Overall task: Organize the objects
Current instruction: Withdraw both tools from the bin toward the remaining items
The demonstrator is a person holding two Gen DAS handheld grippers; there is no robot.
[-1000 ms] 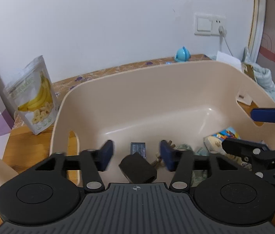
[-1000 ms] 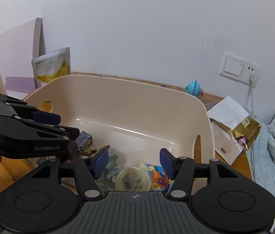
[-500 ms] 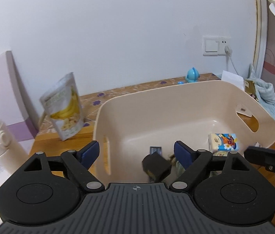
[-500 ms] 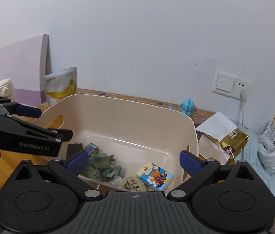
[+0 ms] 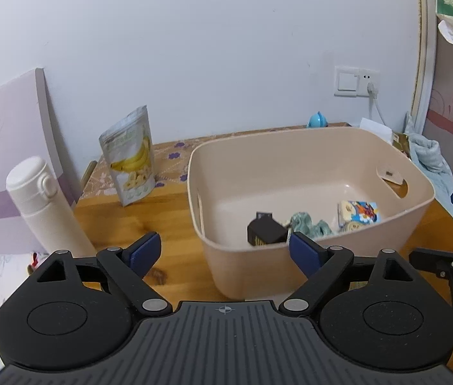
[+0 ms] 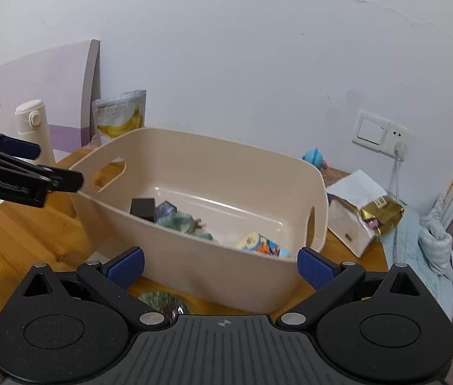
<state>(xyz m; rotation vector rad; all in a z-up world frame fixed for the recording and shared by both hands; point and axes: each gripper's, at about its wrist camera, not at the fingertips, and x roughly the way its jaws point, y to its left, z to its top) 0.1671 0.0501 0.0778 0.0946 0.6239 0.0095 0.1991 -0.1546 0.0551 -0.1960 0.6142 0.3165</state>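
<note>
A beige plastic bin (image 5: 290,147) (image 6: 226,266) stands on the wooden table. Inside lie a black box (image 5: 263,234) (image 6: 143,208), a teal cloth (image 5: 309,224) (image 6: 181,221), and a colourful snack packet (image 5: 358,211) (image 6: 265,245). My left gripper (image 5: 224,253) is open and empty, in front of the bin's near left corner. My right gripper (image 6: 221,268) is open and empty, in front of the bin's near wall. A banana chips pouch (image 5: 130,157) (image 6: 120,118) stands left of the bin.
A white thermos (image 5: 43,205) (image 6: 35,131) stands at the left by a purple board. A gold and white bag (image 6: 364,211), a blue toy (image 6: 313,157), a wall socket with cable and a blue cloth (image 6: 431,247) are right of the bin. A round green item (image 6: 162,300) lies below the right gripper.
Both grippers opened wide and pulled back and up out of the bin. The black box that was between the left fingers now lies in the bin.
</note>
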